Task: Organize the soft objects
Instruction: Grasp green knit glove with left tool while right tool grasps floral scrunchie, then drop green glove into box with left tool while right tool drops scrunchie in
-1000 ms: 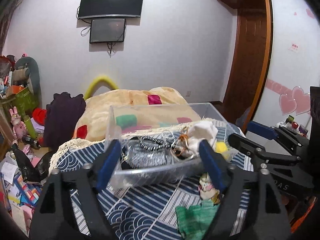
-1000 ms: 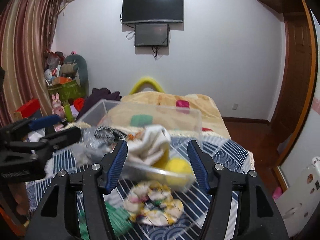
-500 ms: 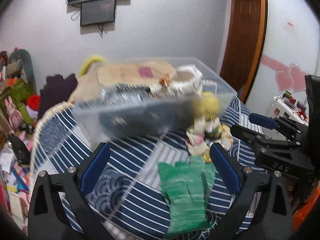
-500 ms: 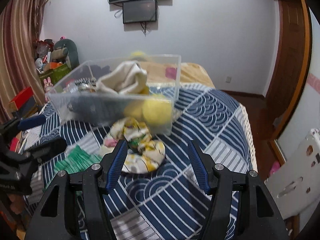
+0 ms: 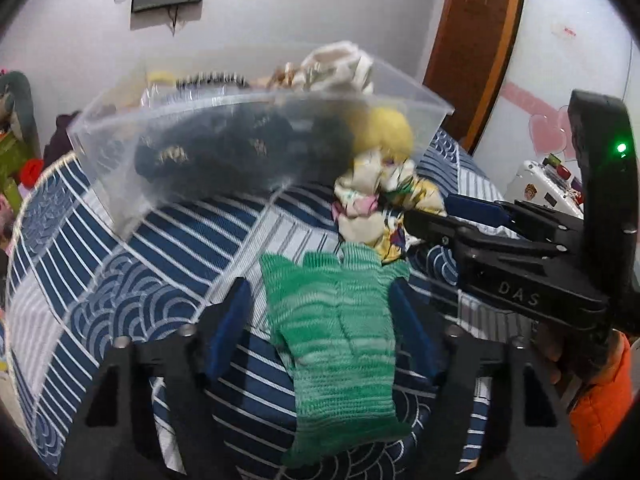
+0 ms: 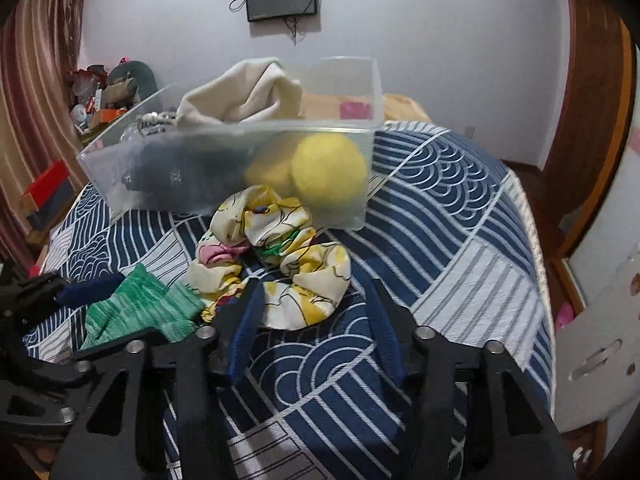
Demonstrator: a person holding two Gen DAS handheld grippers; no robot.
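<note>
Jaws on my left gripper point(image 5: 320, 312) are spread wide around the green glove point(image 5: 336, 336), holding nothing. The glove lies flat on the bed point(image 5: 132, 280), near the edge closest to me. I think I should go low and pinch it in the middle so it won't slip. My right gripper point(image 6: 316, 316) is spread too, at the scrunchie point(image 6: 276, 264). The clear bin point(image 6: 240, 168) sits just behind, toward the far edge.

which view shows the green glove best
The left wrist view: the green glove lies flat and whole between the open left claw. The right wrist view catches only part of it at the left, partly hidden by the other claw.
</note>
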